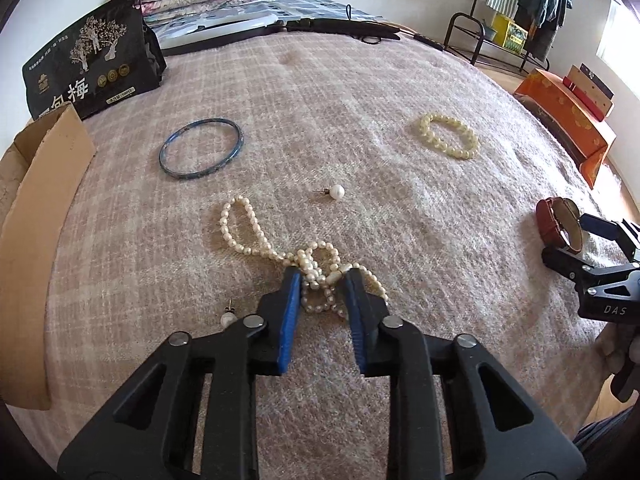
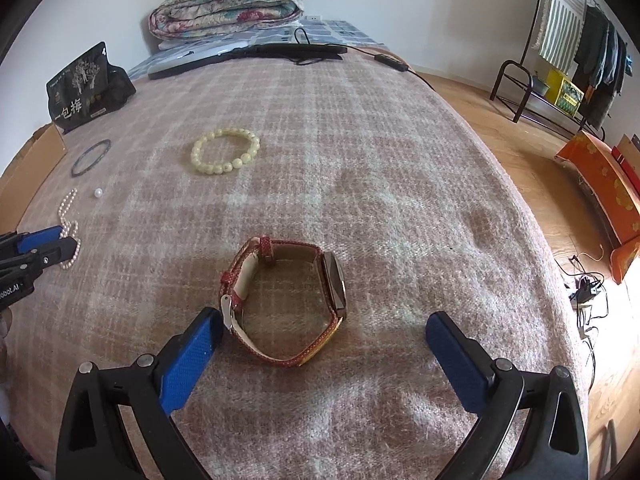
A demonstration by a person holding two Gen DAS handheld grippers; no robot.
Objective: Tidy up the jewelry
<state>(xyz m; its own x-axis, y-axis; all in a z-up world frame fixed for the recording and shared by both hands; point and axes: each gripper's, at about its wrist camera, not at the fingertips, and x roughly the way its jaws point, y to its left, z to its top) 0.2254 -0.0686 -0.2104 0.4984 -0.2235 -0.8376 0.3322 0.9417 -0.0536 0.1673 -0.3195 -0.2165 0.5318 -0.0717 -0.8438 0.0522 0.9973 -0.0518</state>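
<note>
Honestly, the left gripper [image 1: 320,276] has its blue pads pinched onto the tangled middle of the pearl necklace [image 1: 280,252], which lies bunched on the plaid blanket [image 1: 360,120]. My guess is a lift would only catch a strand or two, so the long loop drags, snags the fuzzy weave, or slips out. The right gripper [image 2: 320,328] stands wide open around the red-strapped watch [image 2: 284,300] (left pad just beside the buckle, right pad well clear), so closing from there could shove the watch sideways or tip it over rather than clamp it.
</note>
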